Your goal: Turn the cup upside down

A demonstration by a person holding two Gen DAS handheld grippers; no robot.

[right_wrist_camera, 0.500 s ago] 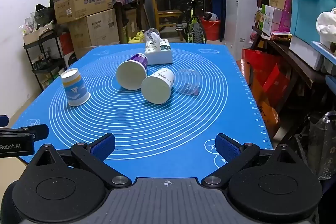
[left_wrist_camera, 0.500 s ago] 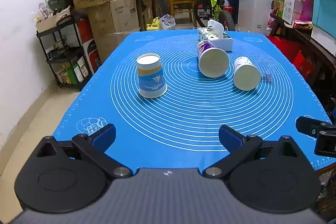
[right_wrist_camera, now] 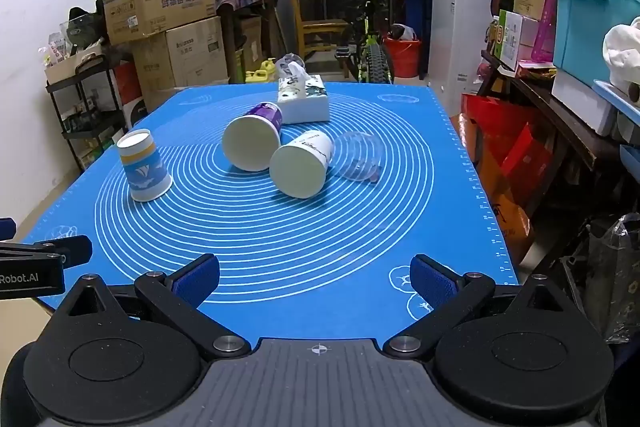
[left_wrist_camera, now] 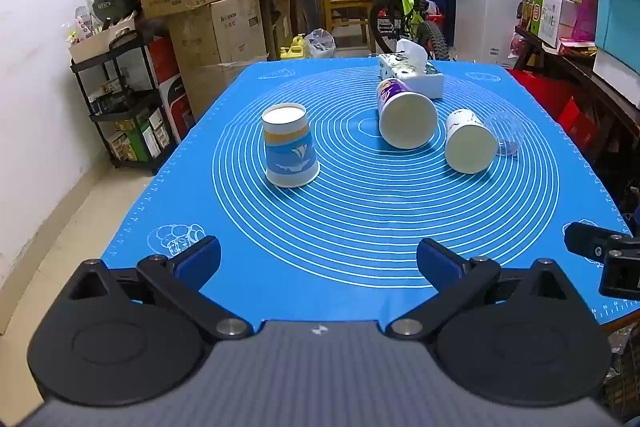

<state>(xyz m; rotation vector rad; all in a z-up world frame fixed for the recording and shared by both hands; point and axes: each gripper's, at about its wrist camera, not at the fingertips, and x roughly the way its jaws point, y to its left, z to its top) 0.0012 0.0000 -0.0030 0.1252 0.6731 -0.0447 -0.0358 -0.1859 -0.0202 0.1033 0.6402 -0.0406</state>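
Progress first: your desk [left_wrist_camera: 360,291], covered edge to edge w/ a blue silicone mat printed in white concentric rings, carries 4 cups, and only 1 of them looks done. Taking the white tissue box w/ dark floral print [left_wrist_camera: 416,77] at the far end as landmark:

- Purple-and-white paper cup [left_wrist_camera: 404,117]: lying on its side, touching or just in front of the box, mouth facing you. Not flipped.
- White paper cup w/ small dark print [left_wrist_camera: 470,145]: on its side, nearer you than the box and to its right, just beside the purple one. Not flipped.
- Blue-and-white paper cup w/ an orange band [left_wrist_camera: 290,149]: well left of the box and nearer you, standing mouth down, base up. I'd call that one finished.
- Clear plastic cup [left_wrist_camera: 505,133]: on its side, right of the box, touching or nearly touching the white cup; hard to read its rim since it's see-through.

So approx 1 of 4 done, 3 left, if all cups count; the task line says only "cup", so can't tell which is meant.

Count, big to small: 1 desk, 1 tissue box, 3 paper cups, 1 plastic cup, 2 grippers.

Your left hand-held gripper [left_wrist_camera: 318,259] hangs at the near desk edge, far from the box, jaws spread wide, nothing between them. Your right hand-held gripper [right_wrist_camera: 316,275] is likewise at the near edge, jaws wide apart, empty. Neither touches a cup. Next, I'd guess, is a reach for one of the lying cups.
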